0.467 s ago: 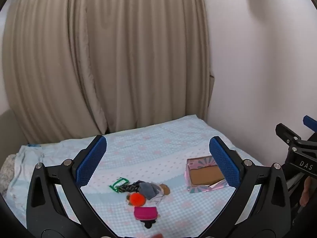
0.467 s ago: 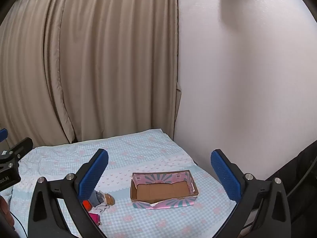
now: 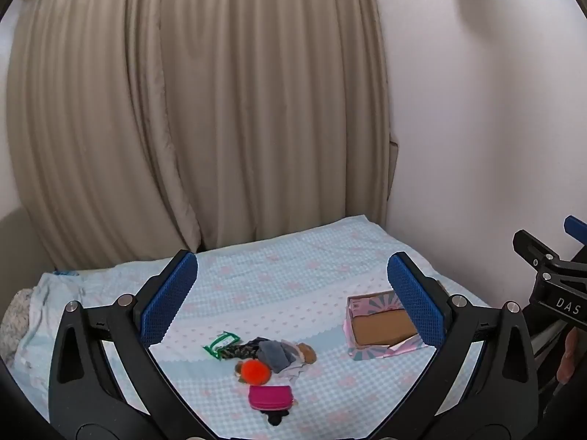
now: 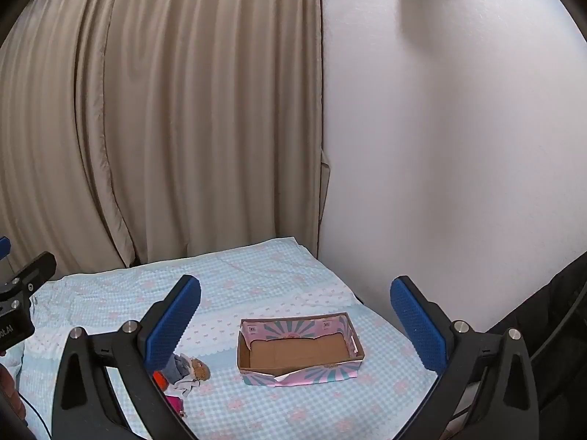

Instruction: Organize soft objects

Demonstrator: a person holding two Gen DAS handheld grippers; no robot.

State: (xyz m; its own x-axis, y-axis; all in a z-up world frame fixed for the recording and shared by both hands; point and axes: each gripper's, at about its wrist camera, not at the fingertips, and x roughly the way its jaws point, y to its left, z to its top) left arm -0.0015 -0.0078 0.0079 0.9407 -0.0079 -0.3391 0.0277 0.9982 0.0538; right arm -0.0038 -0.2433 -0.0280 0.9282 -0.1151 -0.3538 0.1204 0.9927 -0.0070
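Observation:
A small pile of soft things lies on the bed: a grey sock (image 3: 276, 355), an orange pompom (image 3: 255, 372), a pink pouch (image 3: 270, 397), a green packet (image 3: 221, 344) and a small brown doll (image 3: 306, 352). The doll also shows in the right wrist view (image 4: 198, 369). An open pink cardboard box (image 3: 381, 332) (image 4: 299, 348) with nothing in it sits to the right of the pile. My left gripper (image 3: 291, 302) is open, held above the pile. My right gripper (image 4: 295, 324) is open, held above the box.
The bed has a light blue checked sheet (image 3: 279, 271). A beige curtain (image 3: 205, 110) hangs behind it and a white wall (image 4: 458, 146) borders its right side. A grey fluffy thing (image 3: 14, 315) lies at the far left edge.
Both views have shifted only slightly. Both grippers stay open and nothing on the bed has moved.

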